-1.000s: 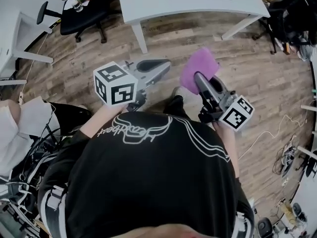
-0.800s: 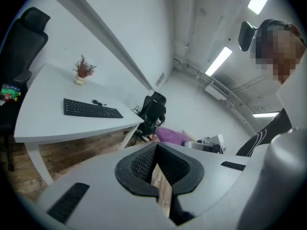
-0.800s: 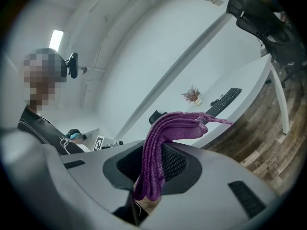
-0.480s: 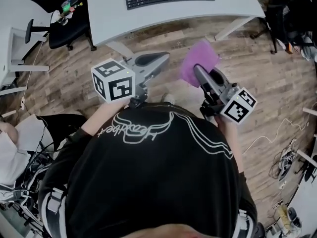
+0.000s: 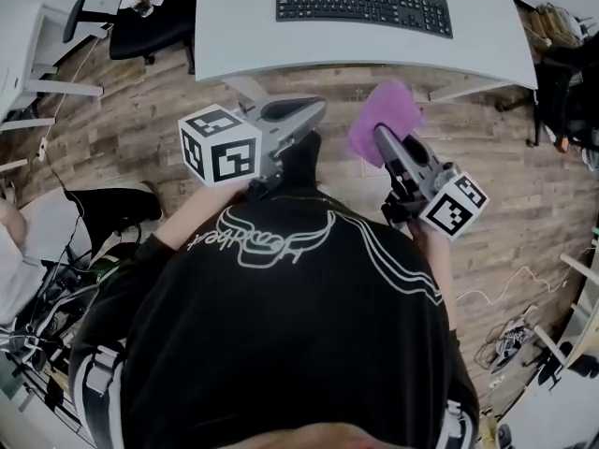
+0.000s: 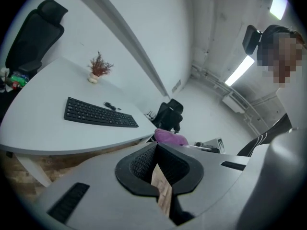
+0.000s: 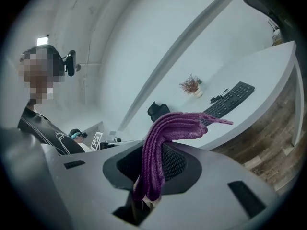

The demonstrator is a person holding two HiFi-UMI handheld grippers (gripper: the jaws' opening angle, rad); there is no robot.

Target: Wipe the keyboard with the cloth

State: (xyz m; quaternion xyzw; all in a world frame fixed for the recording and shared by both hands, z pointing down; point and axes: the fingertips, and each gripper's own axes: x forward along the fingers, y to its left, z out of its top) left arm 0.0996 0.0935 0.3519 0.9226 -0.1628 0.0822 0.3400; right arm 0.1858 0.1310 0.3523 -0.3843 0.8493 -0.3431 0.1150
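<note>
A black keyboard [image 5: 363, 6] lies on the white desk [image 5: 234, 26] ahead of me; it also shows as the keyboard [image 6: 100, 113] in the left gripper view and the keyboard [image 7: 229, 101] in the right one. My right gripper [image 5: 382, 138] is shut on a purple cloth [image 5: 384, 120], held in the air short of the desk's front edge. The cloth [image 7: 168, 138] hangs folded between its jaws. My left gripper [image 5: 314, 112] is shut with nothing in it, level with the right one.
A small dried plant [image 6: 97, 67] stands on the desk behind the keyboard. A black office chair [image 5: 140, 26] stands left of the desk. Cables and bags lie on the wooden floor [image 5: 122, 129] at both sides. Another person sits in the background.
The desk and keyboard have come closer and shifted right in the head view. Both grippers keep their pose, the right one still on the cloth.
</note>
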